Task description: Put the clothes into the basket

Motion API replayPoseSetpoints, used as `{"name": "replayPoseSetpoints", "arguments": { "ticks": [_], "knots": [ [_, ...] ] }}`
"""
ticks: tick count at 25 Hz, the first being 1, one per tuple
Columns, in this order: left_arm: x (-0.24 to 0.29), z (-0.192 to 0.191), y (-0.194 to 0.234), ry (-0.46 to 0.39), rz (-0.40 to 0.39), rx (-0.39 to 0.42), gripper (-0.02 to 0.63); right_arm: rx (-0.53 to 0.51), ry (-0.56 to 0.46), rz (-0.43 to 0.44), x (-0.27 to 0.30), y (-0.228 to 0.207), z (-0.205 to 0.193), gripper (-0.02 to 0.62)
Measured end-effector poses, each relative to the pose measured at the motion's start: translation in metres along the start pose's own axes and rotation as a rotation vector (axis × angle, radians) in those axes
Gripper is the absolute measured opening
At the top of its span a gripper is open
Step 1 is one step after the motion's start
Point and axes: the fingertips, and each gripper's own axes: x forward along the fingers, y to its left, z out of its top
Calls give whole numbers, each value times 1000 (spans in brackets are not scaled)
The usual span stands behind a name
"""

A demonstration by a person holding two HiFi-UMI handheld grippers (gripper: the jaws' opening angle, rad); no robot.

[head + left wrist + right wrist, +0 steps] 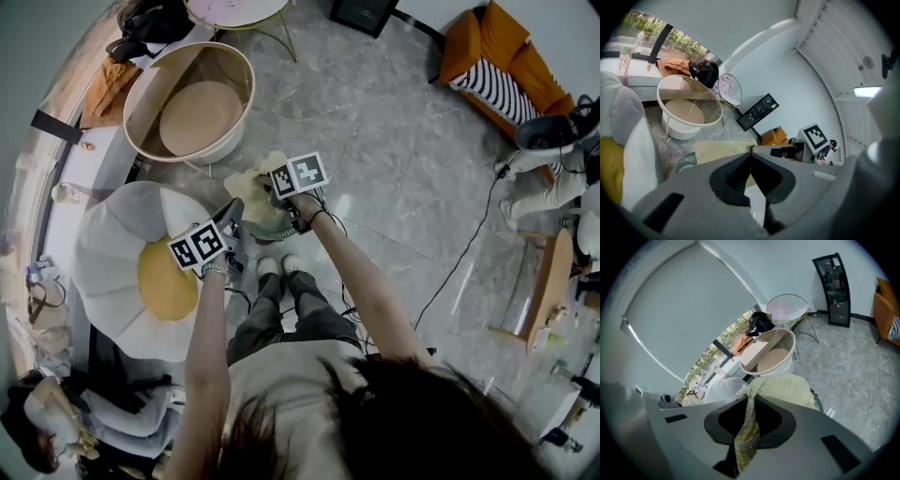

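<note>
A person stands on a grey marble floor [394, 141] with a gripper in each hand. A pale yellow checked cloth [251, 186] is stretched in the air between the two, just in front of the person's shoes.

The left gripper [234, 214] has its fingers pressed together, pinching one edge of the cloth at their tips. The right gripper [274, 195] has its fingers closed on a bunched strip of the cloth, which trails back between them. The cloth's long axis runs from one gripper to the other, across the person's front, and its far side sags towards the basket.

The basket [225, 148] is round and white with a tan bottom. It stands on the floor just beyond the cloth, by the window wall, with nothing seen in it. Directly under the cloth lies a round grey-green grille, perhaps a fan [258, 225]. To the left sits a big white cushion [112, 244] with a yellow centre.

Beyond the basket stand a wire side table [239, 11] and a black bag [150, 19]. An orange sofa [487, 47] with a striped pillow [497, 89] stands far right. A black cable [469, 244] crosses the floor.

The only print is the black-and-white square pattern on each gripper's cube.
</note>
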Motion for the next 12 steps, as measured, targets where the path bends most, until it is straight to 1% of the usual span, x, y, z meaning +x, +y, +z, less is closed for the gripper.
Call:
{"name": "replayPoseSetpoints", "arguments": {
  "ticks": [2,4,8,12],
  "knots": [
    [8,-4,7,34,11,-5,11,31,12,-21,4,-9,-3,40],
    [13,-7,12,55,15,-2,11,38,37,-34,8,-16,-9,40],
    [18,-6,19,71,20,-5,11,36,85,-74,17,-27,-20,40],
    [20,-11,27,88,29,-15,11,52,107,-103,27,-35,-28,40]
  ]
}}
